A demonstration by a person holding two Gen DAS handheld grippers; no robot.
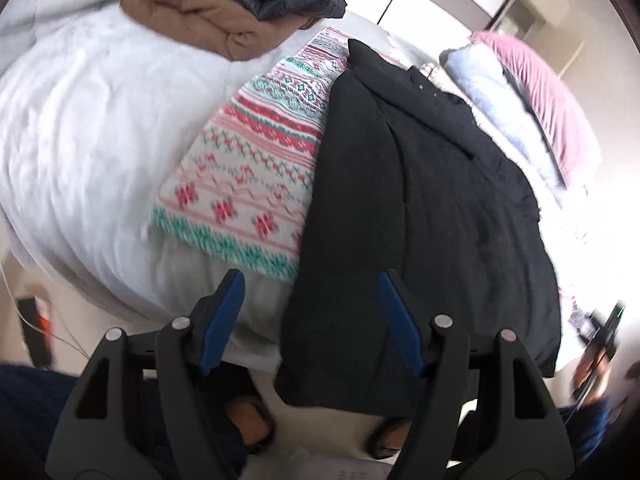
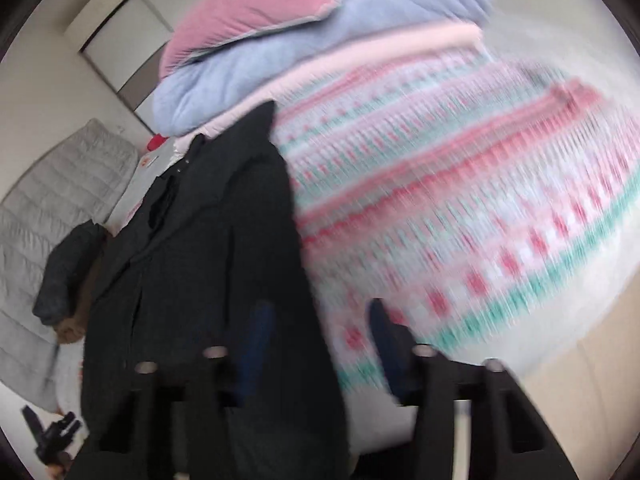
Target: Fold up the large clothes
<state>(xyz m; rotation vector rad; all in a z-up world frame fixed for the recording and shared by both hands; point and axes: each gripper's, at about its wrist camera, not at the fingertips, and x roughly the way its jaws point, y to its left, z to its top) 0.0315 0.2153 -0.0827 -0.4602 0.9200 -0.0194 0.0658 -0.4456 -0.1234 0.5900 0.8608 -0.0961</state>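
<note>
Left gripper (image 1: 310, 316): jaws wide apart, empty, hovering over the near edge of the bed (image 1: 80, 128). Right gripper (image 2: 316, 344): jaws parted, nothing visibly held, though blur makes this less sure. Black coat (image 1: 420, 200) lies lengthwise on the patterned blanket (image 1: 248, 168), its hem hanging over the near edge, collar toward the far side. Judged step: coat partly folded lengthwise; next move likely needs both grippers on the hem to fold it up toward the collar. Right view badly smeared; coat's sleeves not discernible. Folded brown and dark garments (image 1: 224, 4) sit at the far edge.
</note>
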